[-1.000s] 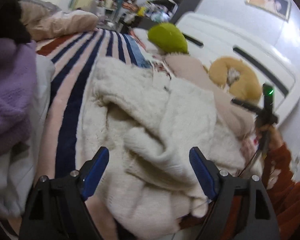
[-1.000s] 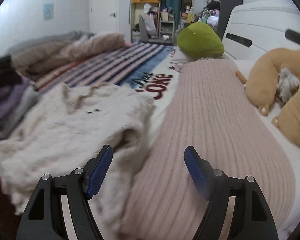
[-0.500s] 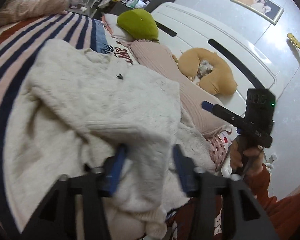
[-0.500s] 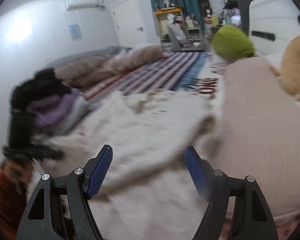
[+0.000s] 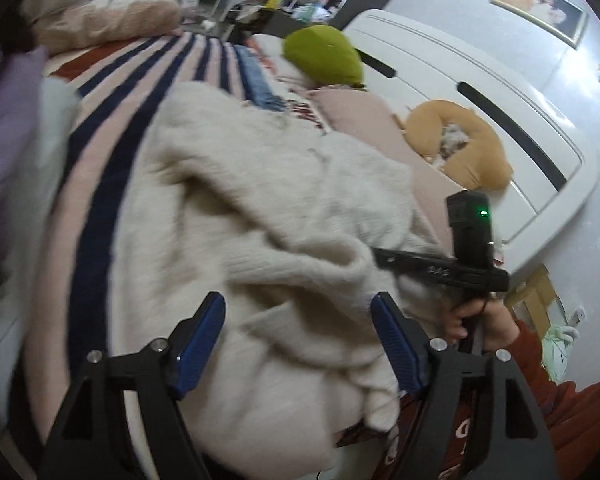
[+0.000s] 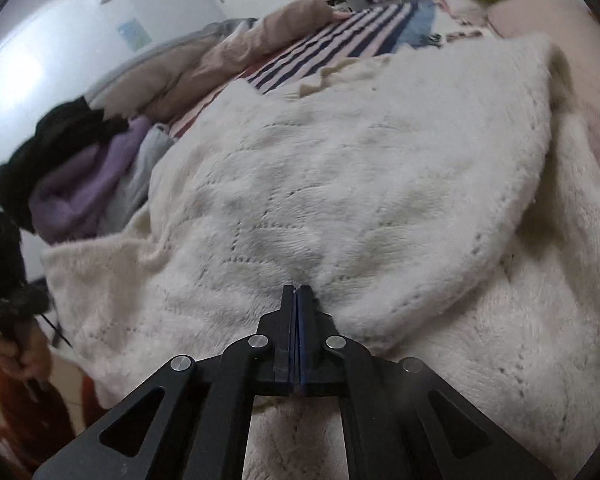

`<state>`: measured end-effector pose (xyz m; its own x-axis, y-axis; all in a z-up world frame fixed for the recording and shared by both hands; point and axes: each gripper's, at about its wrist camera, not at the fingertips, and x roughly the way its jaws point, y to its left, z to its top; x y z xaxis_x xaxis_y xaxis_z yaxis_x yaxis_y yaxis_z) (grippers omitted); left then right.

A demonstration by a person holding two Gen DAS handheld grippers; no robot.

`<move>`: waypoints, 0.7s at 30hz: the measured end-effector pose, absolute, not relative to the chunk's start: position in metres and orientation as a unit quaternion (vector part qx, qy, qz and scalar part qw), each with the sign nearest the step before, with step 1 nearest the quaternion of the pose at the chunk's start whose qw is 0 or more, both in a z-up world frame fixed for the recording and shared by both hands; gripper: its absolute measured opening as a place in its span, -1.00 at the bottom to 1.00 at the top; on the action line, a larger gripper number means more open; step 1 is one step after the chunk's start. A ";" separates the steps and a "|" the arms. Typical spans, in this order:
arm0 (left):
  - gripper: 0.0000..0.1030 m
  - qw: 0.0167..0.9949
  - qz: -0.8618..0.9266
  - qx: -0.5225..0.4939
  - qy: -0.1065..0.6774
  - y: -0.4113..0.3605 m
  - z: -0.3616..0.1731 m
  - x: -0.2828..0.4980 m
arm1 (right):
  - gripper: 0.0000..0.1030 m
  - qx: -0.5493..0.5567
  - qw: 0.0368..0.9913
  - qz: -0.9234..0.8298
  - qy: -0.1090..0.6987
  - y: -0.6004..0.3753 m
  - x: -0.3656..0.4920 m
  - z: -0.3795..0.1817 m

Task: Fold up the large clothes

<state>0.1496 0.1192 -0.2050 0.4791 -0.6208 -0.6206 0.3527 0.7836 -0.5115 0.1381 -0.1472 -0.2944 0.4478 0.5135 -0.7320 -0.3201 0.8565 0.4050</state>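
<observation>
- The right gripper (image 6: 296,290) now has its two blue pads pressed flat together on a pinch of the cream sweater (image 6: 340,184); half a second ago and a second ago its jaws stood wide over the bed with nothing between them.
- The left gripper (image 5: 300,328) is wide apart and empty, hovering just above the bunched knit; half a second ago its jaws were drawn in narrow around a fold of the same sweater, so that fold has been let go.
- My reading: the grip has passed from left to right. The left has dropped its fold, and the right has taken an edge to pull or lay over next.
- The cream sweater lies on the striped blanket (image 5: 100,128), directly ahead of and under both sets of tongs. In the left view it is heaped in soft ridges between and beyond the jaws; in the right view a broad folded panel spreads forward from the closed tips.
- Compared with a second ago, the right view has swung from the pink ribbed cover (image 5: 364,116) onto the sweater, which now fills nearly the whole frame.
- To the left of the right tongs sits a pile of purple and black clothes (image 6: 72,168). Well beyond the left tongs lie a green cushion (image 5: 324,56) and a tan neck pillow (image 5: 472,152) against the white headboard (image 5: 480,92).
- The fold looks only partly made; the knit is still lumpy near the left jaws.
</observation>
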 end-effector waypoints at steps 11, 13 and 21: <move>0.02 0.837 -0.301 -0.140 0.435 0.100 -0.228 0.159 | -1.00 0.093 0.847 0.244 0.463 -0.144 0.137 -0.293; -0.51 0.840 -0.290 -0.135 0.439 0.091 -0.230 0.164 | -1.00 0.094 0.847 0.244 0.463 -0.145 0.137 -0.293; -0.85 0.869 -0.227 -0.146 0.414 0.117 -0.217 0.129 | -1.00 0.092 0.852 0.234 0.460 -0.149 0.129 -0.287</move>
